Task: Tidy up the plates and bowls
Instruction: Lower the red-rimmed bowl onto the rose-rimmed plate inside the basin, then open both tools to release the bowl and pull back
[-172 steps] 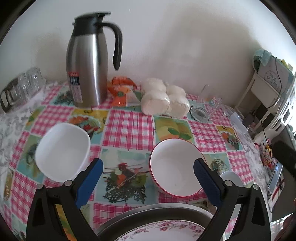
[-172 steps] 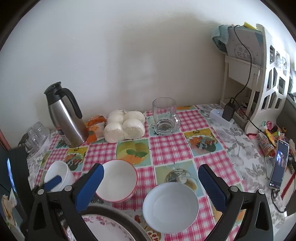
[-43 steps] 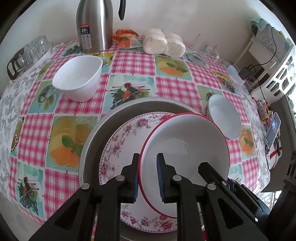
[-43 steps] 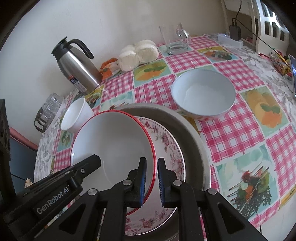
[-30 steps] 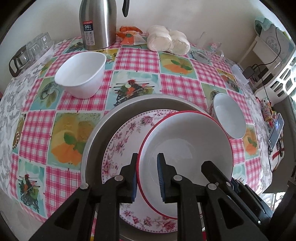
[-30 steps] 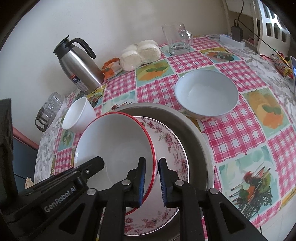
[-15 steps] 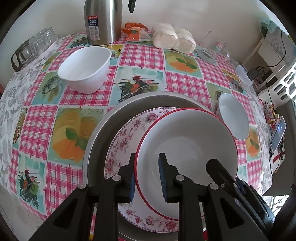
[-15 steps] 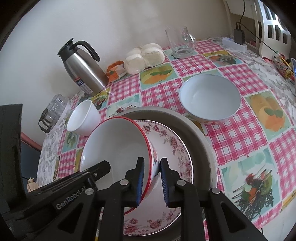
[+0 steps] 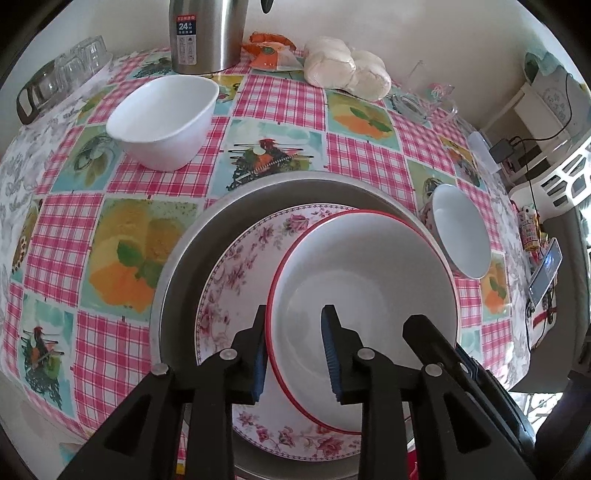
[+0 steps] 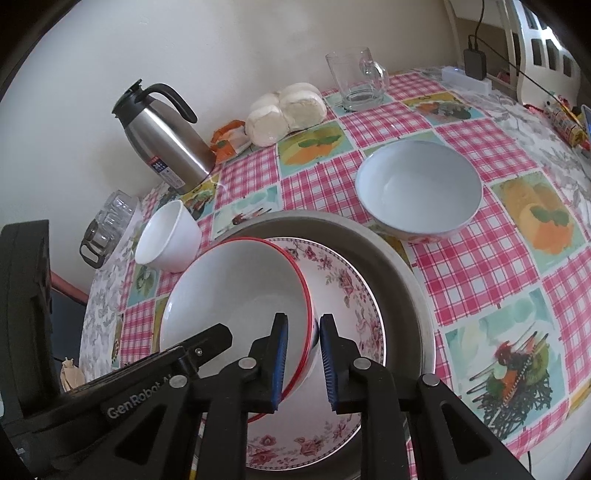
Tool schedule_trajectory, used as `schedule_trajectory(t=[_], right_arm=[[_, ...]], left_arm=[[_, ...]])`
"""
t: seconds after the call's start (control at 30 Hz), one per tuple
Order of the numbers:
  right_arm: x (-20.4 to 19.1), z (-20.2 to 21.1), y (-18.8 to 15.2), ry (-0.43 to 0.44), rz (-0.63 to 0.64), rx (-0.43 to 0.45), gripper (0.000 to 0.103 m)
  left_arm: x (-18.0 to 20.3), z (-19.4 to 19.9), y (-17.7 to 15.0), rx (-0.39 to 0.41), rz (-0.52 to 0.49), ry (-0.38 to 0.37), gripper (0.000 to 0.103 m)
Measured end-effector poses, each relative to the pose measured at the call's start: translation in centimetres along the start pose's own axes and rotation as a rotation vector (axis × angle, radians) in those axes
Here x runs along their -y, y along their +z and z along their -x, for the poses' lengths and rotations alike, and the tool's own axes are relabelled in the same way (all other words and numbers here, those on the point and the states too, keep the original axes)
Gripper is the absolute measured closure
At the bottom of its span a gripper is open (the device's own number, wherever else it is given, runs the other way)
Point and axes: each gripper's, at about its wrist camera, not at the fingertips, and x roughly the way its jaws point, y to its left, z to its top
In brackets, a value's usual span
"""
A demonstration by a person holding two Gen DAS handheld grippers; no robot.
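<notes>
Both tongs (image 9: 295, 352) (image 10: 301, 363) astride red-rimmed bowl's (image 9: 369, 273) rim

Gripper (image 10: 303, 363) arm: "GenRobot.AI" in white letters.
Steel jug (image 9: 205, 33) label: "24" in large digits; the smaller print is unreadable.

Left gripper (image 9: 295, 347) jaws just easing apart — right gripper (image 10: 302, 363) narrowly parted.
</notes>
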Motion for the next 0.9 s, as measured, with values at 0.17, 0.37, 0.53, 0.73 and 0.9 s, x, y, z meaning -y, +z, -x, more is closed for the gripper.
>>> schedule_trajectory(t=[0.17, 0.37, 0.53, 0.73, 0.9], right_arm=[[-0.1, 0.1, 0.0, -0.002, 0.004, 0.003, 0.082], [0.0, -0.1, 0.0, -0.003, 0.001, -0.005, 0.082], [0.0, -0.2, 0.0, -0.01, 0.001, -0.006, 0.082], [-0.1, 0.5, 0.2, -0.015, 0.011, 0.027, 0.082], [-0.2, 1.4, 0.4, -0.016, 0.011, 0.074, 0.082]], left_arm=[[0.0, 0.0, 0.0, -0.002, 0.002, -0.001, 0.075], [-0.1, -0.2, 0.0, -0.01, 0.005, 0.005, 0.075], [-0.1, -0.3, 0.1, -0.013, 0.006, 0.002, 0.075], [-0.1, 0.2, 0.1, 0.002, 0.007, 0.002, 0.069], [-0.4, 1.1, 0.3, 0.035, 0.012, 0.021, 0.065]])
